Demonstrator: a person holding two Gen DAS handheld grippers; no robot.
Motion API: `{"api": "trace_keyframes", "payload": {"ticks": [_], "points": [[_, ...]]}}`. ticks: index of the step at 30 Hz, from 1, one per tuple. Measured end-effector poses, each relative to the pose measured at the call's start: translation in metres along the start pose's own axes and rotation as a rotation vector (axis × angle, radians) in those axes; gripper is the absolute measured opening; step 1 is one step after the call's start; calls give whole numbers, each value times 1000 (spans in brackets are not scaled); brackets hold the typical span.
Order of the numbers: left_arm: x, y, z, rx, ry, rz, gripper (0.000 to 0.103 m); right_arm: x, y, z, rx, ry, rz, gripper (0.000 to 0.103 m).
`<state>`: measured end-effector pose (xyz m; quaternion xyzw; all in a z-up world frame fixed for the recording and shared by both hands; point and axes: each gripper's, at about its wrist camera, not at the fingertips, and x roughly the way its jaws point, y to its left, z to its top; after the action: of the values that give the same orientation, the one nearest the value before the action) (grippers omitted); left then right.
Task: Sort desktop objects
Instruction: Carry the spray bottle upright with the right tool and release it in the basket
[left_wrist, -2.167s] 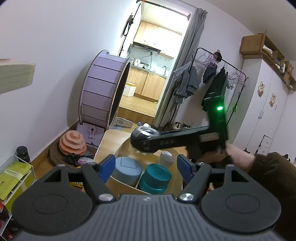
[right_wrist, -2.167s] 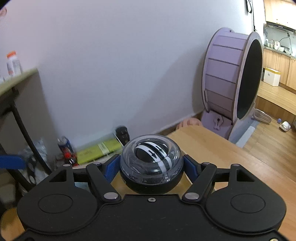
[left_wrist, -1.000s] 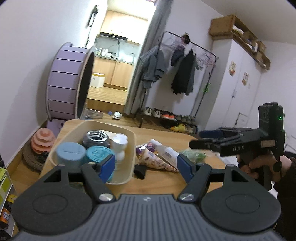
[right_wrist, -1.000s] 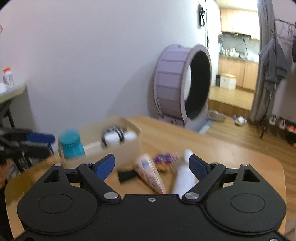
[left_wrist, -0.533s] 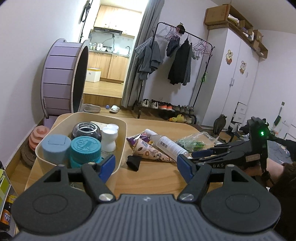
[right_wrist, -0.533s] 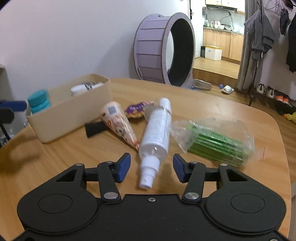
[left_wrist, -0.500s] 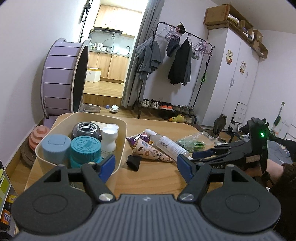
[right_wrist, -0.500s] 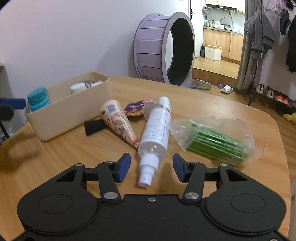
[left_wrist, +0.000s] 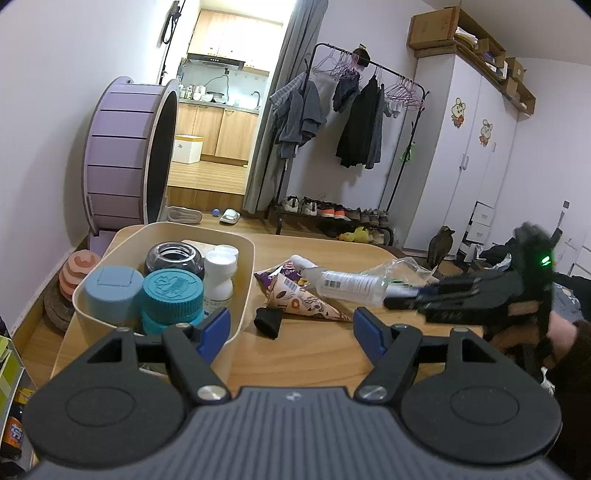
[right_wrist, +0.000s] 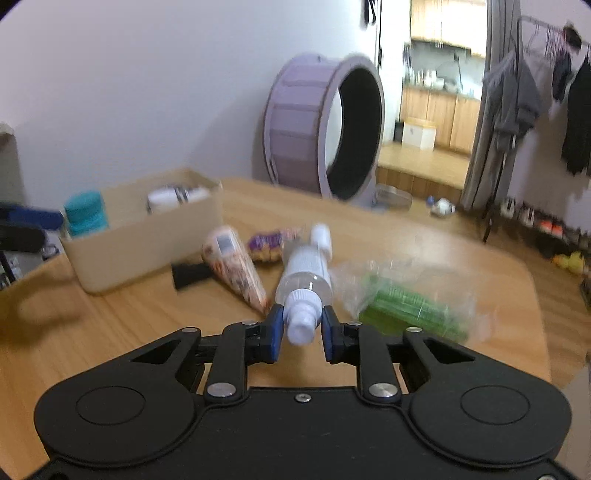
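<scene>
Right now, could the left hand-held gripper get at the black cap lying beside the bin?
Probably yes. The left hand-held gripper is open and empty, and the black cap lies just ahead on bare table, beside the bin.

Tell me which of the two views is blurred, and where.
Right wrist view: motion blur across the whole scene; the beige bin and green packet are smeared, while the right gripper, closed on the spray bottle, stays fairly crisp. Left wrist view: sharp on the table, blurred only on the right gripper; fisheye bends the walls.
</scene>
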<state>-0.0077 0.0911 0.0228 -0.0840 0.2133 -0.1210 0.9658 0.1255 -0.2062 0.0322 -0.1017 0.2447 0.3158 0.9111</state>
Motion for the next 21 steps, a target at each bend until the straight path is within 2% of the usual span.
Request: {"api": "trace_keyframes", "payload": {"ticks": [6,17,21], "points": [[2,-2,-1,10,6,-1,72,-24,7,14,-24,-82,28,22],[4,-7,-4,21,12,2,72,-7,8,19,-9,-89,25,24],[3,-7,-5,28,12,-1,72,-6,0,20,43,-107,36,41]]}}
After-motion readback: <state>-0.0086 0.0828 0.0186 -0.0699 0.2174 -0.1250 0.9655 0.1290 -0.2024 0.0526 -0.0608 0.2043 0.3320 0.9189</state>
